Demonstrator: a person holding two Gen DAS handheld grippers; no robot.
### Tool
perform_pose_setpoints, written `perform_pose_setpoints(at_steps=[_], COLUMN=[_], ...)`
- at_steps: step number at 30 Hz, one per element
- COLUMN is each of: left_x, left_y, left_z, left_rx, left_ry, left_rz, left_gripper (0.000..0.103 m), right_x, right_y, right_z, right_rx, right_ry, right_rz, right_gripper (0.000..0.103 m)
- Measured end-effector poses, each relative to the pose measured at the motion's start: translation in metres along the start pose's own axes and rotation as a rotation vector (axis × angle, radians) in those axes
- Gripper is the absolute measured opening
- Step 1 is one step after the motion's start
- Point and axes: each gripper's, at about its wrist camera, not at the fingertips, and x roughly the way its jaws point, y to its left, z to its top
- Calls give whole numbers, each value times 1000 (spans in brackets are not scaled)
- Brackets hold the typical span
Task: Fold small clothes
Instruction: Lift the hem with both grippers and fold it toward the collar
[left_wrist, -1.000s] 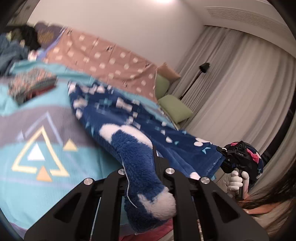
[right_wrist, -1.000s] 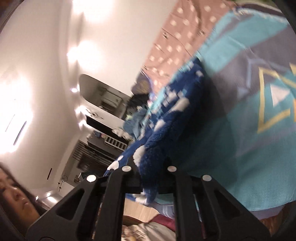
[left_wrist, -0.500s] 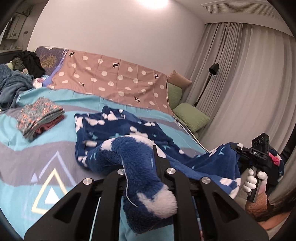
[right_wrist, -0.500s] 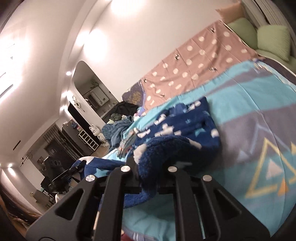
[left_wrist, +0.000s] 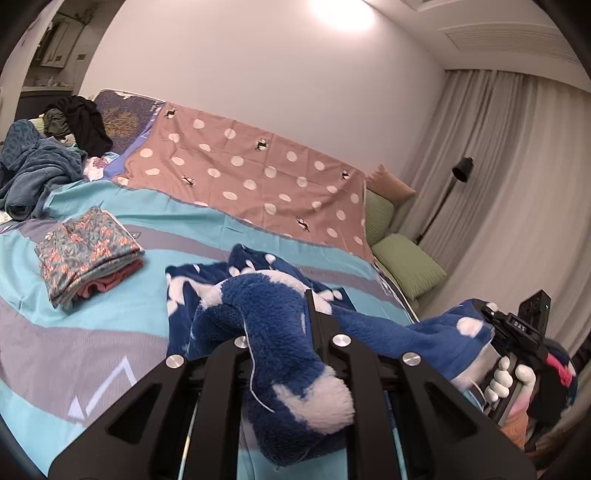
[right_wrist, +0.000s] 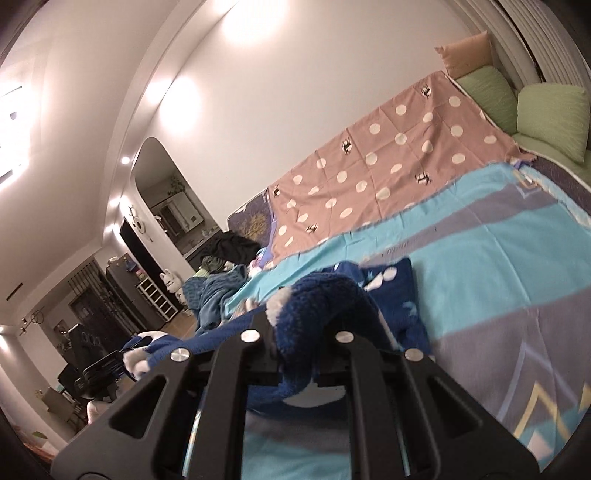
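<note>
Each gripper clamps the fleece garment (left_wrist: 280, 332): left gripper (left_wrist: 291, 332), right gripper (right_wrist: 299, 343). It hangs between them over the bed (left_wrist: 122, 306).

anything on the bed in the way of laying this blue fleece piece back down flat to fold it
Nothing visible does. Both grippers, left gripper and right gripper, hold the blue fleece garment over bare blue bedspread. The folded floral stack lies apart, off to the side.

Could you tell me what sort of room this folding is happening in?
Most likely a home bedroom: a bed under a teal patterned cover, green pillows near full-length curtains, and a folded clothes stack.
</note>
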Motion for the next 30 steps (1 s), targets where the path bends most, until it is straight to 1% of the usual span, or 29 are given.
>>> perform_pose_setpoints(at_steps=[6, 13, 19, 22, 24, 27, 30], left_x=[31, 66, 111, 151, 181, 235, 277], left_y=[6, 14, 29, 49, 66, 99, 135], left_z=[28, 57, 77, 83, 82, 67, 45], left_rx=[-3, 14, 29, 22, 11, -24, -95], left_ry=[3, 12, 35, 82, 125, 235, 339], left_rz=[10, 27, 63, 99, 132, 198, 246], left_gripper=[11, 11, 11, 14, 14, 15, 17], right_x=[39, 80, 136, 177, 212, 261, 309], right_y=[-5, -20, -35, -49, -65, -94, -130], right_z=[30, 57, 79, 84, 84, 76, 55], right_rx=[-31, -20, -31, -47, -36, -9, 20], right_ry=[3, 9, 25, 52, 97, 184, 289], right_rz=[-14, -28, -63, -112, -147, -200, -276], right_gripper=[10, 10, 10, 10, 10, 11, 15])
